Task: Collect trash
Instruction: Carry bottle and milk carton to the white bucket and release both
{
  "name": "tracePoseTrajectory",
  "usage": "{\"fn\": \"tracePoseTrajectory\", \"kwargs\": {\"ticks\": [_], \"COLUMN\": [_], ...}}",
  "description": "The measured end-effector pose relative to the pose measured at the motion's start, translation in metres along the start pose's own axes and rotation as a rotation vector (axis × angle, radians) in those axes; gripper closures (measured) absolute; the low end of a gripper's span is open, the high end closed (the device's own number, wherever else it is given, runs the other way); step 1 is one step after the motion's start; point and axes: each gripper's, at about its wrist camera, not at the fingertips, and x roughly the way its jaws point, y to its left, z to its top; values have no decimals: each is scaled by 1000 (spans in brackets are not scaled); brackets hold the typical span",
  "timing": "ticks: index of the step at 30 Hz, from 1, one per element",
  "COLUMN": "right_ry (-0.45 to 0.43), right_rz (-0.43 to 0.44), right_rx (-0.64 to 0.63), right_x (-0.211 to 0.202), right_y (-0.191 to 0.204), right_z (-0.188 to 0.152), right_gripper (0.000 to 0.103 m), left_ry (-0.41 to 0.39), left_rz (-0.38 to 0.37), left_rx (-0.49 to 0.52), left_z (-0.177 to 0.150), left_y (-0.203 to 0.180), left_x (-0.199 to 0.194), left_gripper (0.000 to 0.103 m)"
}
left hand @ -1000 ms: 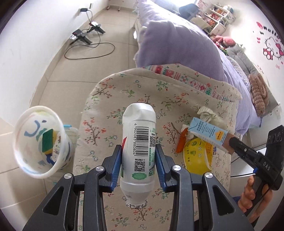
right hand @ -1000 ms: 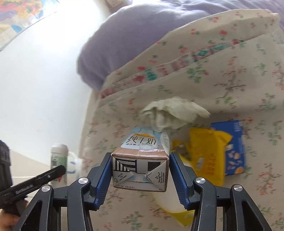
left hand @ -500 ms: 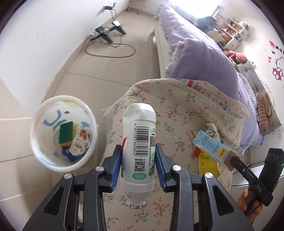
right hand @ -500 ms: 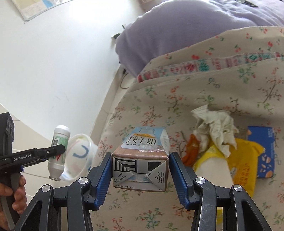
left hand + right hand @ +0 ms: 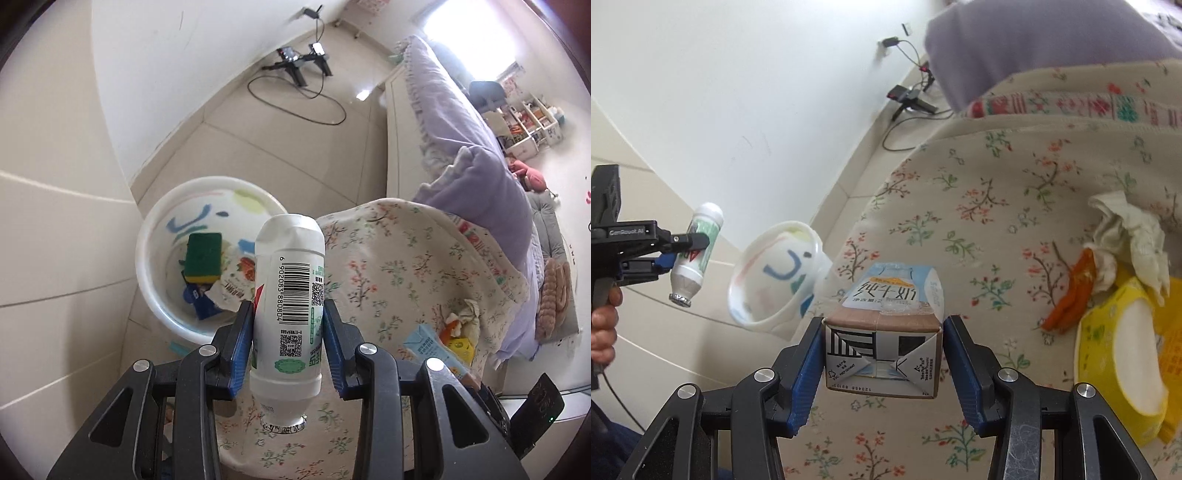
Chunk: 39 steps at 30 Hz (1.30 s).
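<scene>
My left gripper (image 5: 288, 343) is shut on a white plastic bottle (image 5: 290, 295) with a barcode label, held just right of the open white trash bin (image 5: 155, 266). The bin holds a green sponge (image 5: 203, 258) and wrappers. My right gripper (image 5: 882, 365) is shut on a small milk carton (image 5: 886, 332) above the floral cloth (image 5: 997, 206). In the right wrist view the bin (image 5: 768, 280) is ahead left, with the left gripper (image 5: 683, 247) and the bottle (image 5: 696, 254) beyond it. The carton also shows in the left wrist view (image 5: 432, 343).
On the floral cloth lie a crumpled tissue (image 5: 1130, 229), an orange scrap (image 5: 1075, 295) and a yellow wrapper (image 5: 1119, 354). A purple pillow (image 5: 480, 184) lies behind. A tripod and cable (image 5: 299, 66) sit on the tiled floor by the white wall.
My left gripper has carried the bottle leftward to the bin, which now sits just ahead. My right gripper has moved the carton left, away from the trash pile, toward the bin.
</scene>
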Motion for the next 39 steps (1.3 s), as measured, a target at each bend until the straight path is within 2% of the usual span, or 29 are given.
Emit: {"fn": "tracePoseTrajectory", "kwargs": {"ticks": [7,10,12,13,14,16,20,23,27,31,33,36,39], "right_ry": [10,-1,-5,-6,-5,-4,-2,1,33,73,119,203,247], "right_rz": [32,31,35,40,47,60,108,137,131,142,181,222,219], "right_rx": [13,4,-1,-2,-4,-6,-8,-29,-84,-76,-71,-58,-74], "right_x": [8,15,21,23,29,37,66,92,133,170,190,216,225], "right_y": [10,18,24,27,31,41,67,95,132,152,161,167,164], "right_z": [-3,-1,1,2,4,8,18,26,36,45,46,38,26], "right_gripper": [48,48,48,48,48,48,48,48,47,45,44,32,32], "left_ry": [46,45,69,78,76,63,15,-8,-45,-74,-77,-76,-66], "left_rz": [54,106,137,150,164,187,134,136,132,127,112,109,99], "left_rx": [6,10,36,48,52,35,-37,-53,-90,-125,-139,-134,-116], "left_z": [13,25,32,35,36,38,39,37,37,41,43,43,42], "left_y": [11,13,14,16,17,23,34,34,40,44,46,43,37], "left_x": [25,33,40,43,44,41,19,6,-9,-16,-18,-18,-16], "left_gripper": [64,63,53,39,33,33,33,33,32,32,32,32,33]}}
